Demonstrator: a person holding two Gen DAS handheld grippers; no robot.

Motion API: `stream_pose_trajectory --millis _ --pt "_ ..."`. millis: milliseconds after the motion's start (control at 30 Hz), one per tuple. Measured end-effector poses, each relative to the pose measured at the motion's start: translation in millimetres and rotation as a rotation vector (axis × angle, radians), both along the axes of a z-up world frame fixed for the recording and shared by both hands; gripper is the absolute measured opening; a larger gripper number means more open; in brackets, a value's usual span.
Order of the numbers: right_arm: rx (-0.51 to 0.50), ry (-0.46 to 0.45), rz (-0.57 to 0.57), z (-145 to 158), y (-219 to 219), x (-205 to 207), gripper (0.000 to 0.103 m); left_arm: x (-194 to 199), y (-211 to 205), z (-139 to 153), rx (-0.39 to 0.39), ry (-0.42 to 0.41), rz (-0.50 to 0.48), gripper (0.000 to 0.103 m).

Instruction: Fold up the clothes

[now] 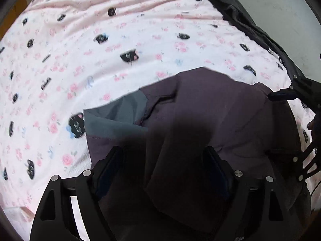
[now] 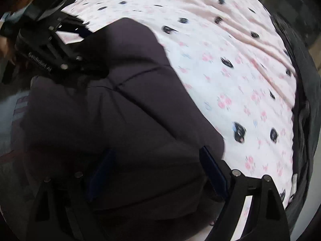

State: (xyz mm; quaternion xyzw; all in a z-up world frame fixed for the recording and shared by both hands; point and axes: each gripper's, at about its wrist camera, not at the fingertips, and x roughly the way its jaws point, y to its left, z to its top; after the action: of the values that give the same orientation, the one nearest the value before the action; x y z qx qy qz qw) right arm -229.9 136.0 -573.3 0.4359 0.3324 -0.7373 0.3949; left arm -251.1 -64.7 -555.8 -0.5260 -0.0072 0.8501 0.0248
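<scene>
While over purple garment (image 1: 210, 108), left tool (image 1: 166, 168) wide apart — right tool (image 2: 158, 170) too, fabric between, unclamped

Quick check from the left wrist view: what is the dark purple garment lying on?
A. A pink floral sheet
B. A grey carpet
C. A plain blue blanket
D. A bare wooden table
A: the garment lies on a pink floral sheet printed with roses and small black shapes.
</scene>
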Motion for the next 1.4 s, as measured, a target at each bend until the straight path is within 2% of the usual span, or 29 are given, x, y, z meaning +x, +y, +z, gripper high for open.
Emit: stream_pose_trajectory --millis 167,300,367,500,533,600,667,733,800,867,1000,1100,1167,1233,1300,1400 --pt "-0.102 -0.006 -0.015 47.0 16.4 24.2 0.088 26.3 -10.7 42.0 -0.030 0.123 -0.016 0.080" --pt "-0.117 -0.040 0.027 59.0 15.3 55.9 0.088 46.1 -5.5 65.3 -0.031 0.181 -0.092 0.080" --pt "-0.087 -0.057 0.032 49.7 4.4 66.4 0.088 49.7 6.1 58.7 -0.061 0.160 -0.138 0.080" --pt "-0.035 -0.107 -0.053 9.3 -9.2 49.3 0.089 38.4 18.7 11.9 -0.214 0.037 -0.155 0.080" --pt "-0.039 -0.115 -0.081 6.2 -8.8 45.2 0.089 36.4 17.0 4.2 -0.207 0.022 -0.151 0.081" --pt "-0.065 -0.126 -0.134 11.2 -4.3 41.8 0.089 34.2 10.4 7.0 -0.168 0.031 -0.124 0.080" --pt "-0.096 -0.126 -0.185 20.1 1.2 40.6 0.089 42.9 4.2 34.7 -0.139 0.116 -0.096 0.080" --pt "-0.186 -0.107 -0.258 48.2 18.3 51.0 0.089 57.3 -3.5 60.4 -0.092 0.182 -0.091 0.080" --pt "-0.253 -0.107 -0.320 69.1 37.0 65.8 0.089 81.6 -13.1 82.8 -0.079 0.219 -0.079 0.080" --pt "-0.263 -0.101 -0.378 82.0 56.3 89.7 0.089 106.7 -21.6 97.3 -0.088 0.237 -0.068 0.080" --pt "-0.186 -0.098 -0.433 80.4 78.7 132.5 0.089 168.9 -39.2 93.9 -0.157 0.188 -0.046 0.080" --pt "-0.141 -0.179 -0.451 65.9 89.6 168.7 0.089 213.1 -51.4 68.3 -0.164 0.082 -0.027 0.080" --pt "-0.149 -0.242 -0.478 55.4 94.5 185.8 0.089 232.3 -56.8 53.7 -0.134 0.032 -0.011 0.080" --pt "-0.151 -0.264 -0.497 49.1 96.9 199.0 0.089 250.2 -59.5 39.9 -0.089 -0.015 0.005 0.080" --pt "-0.158 -0.285 -0.517 40.9 99.0 209.8 0.089 259.6 -61.2 30.5 -0.049 -0.026 0.013 0.080" --pt "-0.177 -0.304 -0.536 30.2 96.7 202.7 0.089 263.4 -59.6 17.4 -0.019 -0.037 0.004 0.078"
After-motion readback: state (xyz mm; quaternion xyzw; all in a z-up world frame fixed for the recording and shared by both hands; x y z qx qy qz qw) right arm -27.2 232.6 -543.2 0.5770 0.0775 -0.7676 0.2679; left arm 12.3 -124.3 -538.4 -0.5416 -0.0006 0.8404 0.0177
